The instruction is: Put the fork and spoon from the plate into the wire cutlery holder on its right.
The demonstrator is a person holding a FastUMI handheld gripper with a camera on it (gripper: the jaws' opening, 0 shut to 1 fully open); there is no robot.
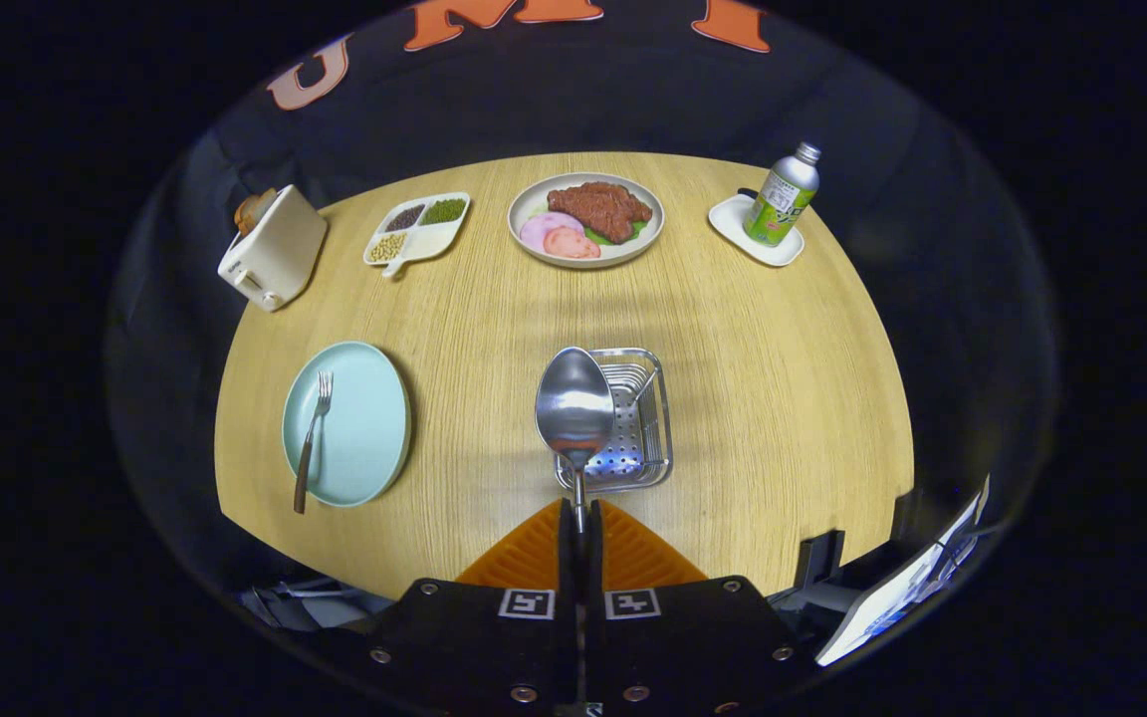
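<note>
Steel spoon (574,406) pinched between the fingers (544,548), above wire cutlery holder (637,418).

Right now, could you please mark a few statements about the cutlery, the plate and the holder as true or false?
1. The gripper is shut on the spoon. True.
2. The fork lies in the wire cutlery holder. False: it lies on the light blue plate.
3. The spoon's bowl is in front of the holder. True.
4. The bottle stands on the blue plate. False: it stands on a small white tray.
</note>
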